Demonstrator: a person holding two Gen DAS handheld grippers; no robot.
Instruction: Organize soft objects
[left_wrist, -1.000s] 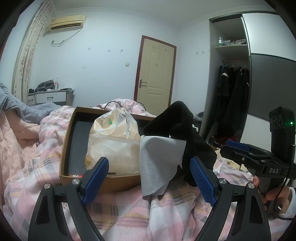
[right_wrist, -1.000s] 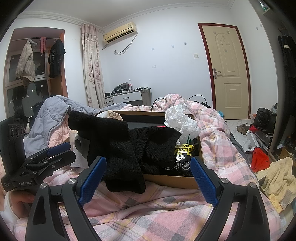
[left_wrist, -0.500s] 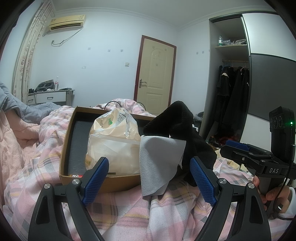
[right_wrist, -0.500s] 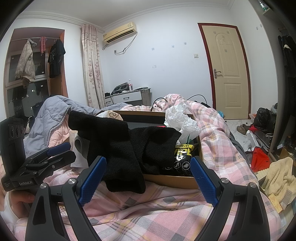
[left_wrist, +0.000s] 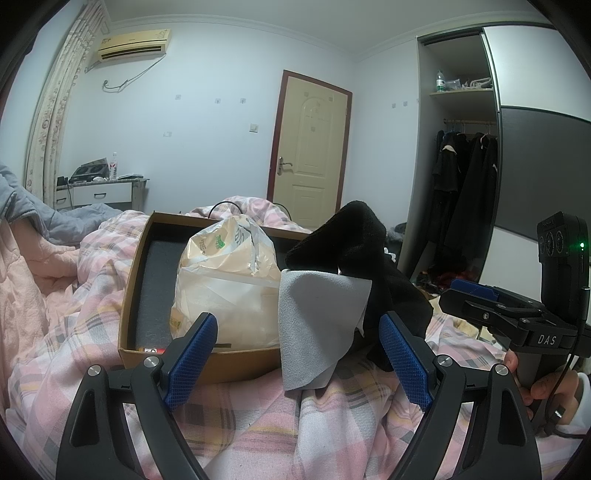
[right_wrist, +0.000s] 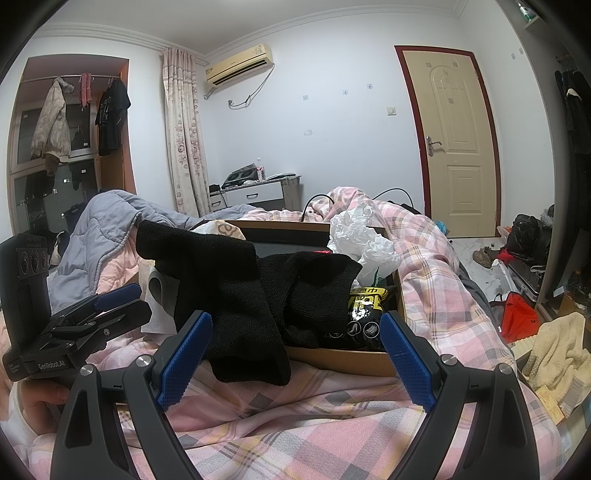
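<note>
A brown cardboard box (left_wrist: 127, 295) (right_wrist: 343, 356) lies on the pink plaid bed. A black knit garment (left_wrist: 362, 243) (right_wrist: 229, 295) drapes over its rim and onto the bedding. A grey cloth (left_wrist: 314, 325) hangs over the box's near edge beside it. A cream plastic bag (left_wrist: 225, 284) stands in the box. My left gripper (left_wrist: 297, 363) is open and empty, just short of the box and grey cloth. My right gripper (right_wrist: 293, 360) is open and empty, just short of the black garment. Each gripper shows at the edge of the other's view.
The box also holds a crumpled white plastic bag (right_wrist: 364, 242) and a black-and-yellow packet (right_wrist: 364, 310). A grey quilt (right_wrist: 107, 218) is heaped at the left. A cream towel (right_wrist: 557, 354) and red bag (right_wrist: 519, 319) lie on the floor to the right, by a wardrobe (left_wrist: 469, 192).
</note>
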